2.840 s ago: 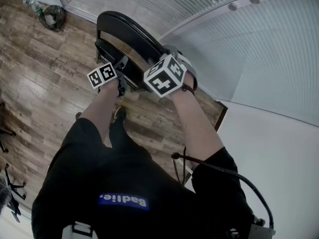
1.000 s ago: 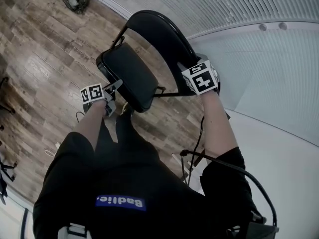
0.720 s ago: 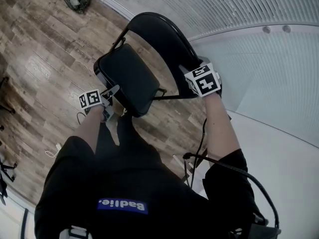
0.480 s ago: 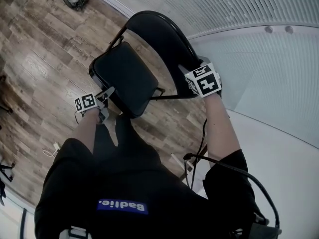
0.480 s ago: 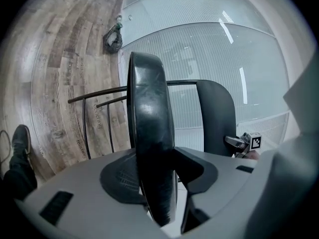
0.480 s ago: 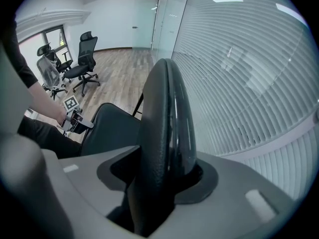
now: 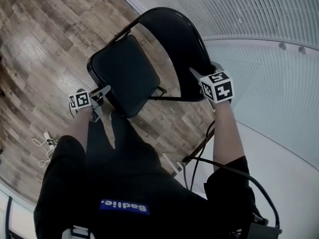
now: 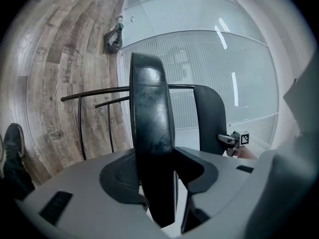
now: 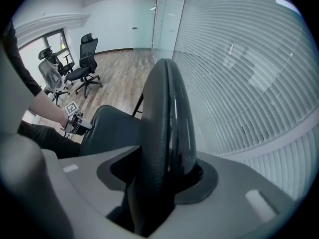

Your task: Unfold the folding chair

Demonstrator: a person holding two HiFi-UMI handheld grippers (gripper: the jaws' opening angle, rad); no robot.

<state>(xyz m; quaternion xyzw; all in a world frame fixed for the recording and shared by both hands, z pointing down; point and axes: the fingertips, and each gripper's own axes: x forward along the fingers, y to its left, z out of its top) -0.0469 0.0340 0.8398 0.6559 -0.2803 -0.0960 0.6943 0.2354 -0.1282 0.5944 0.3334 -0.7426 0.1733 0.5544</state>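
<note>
The black folding chair stands open on the wood floor, its padded seat (image 7: 119, 73) close to level and its curved backrest (image 7: 174, 39) toward the glass wall. My left gripper (image 7: 101, 94) grips the seat's front edge (image 8: 149, 123); its jaws have just been opening a little, with the seat pad still between them. My right gripper (image 7: 202, 78) is shut on the top rim of the backrest (image 9: 164, 123). In the left gripper view the right gripper (image 8: 230, 139) shows beside the backrest (image 8: 212, 118). The right gripper view shows the left gripper (image 9: 79, 123) at the seat (image 9: 112, 128).
A frosted glass wall (image 7: 259, 14) with blinds runs behind the chair. A white tabletop (image 7: 284, 173) lies at the right, with a black cable (image 7: 224, 166) by it. Loose cables (image 7: 45, 142) lie on the floor at the left. Office chairs (image 9: 84, 66) stand far off.
The seat has swung down from folded against the backrest to nearly level. My left gripper went down and to the left with it. The right gripper stayed on the backrest.
</note>
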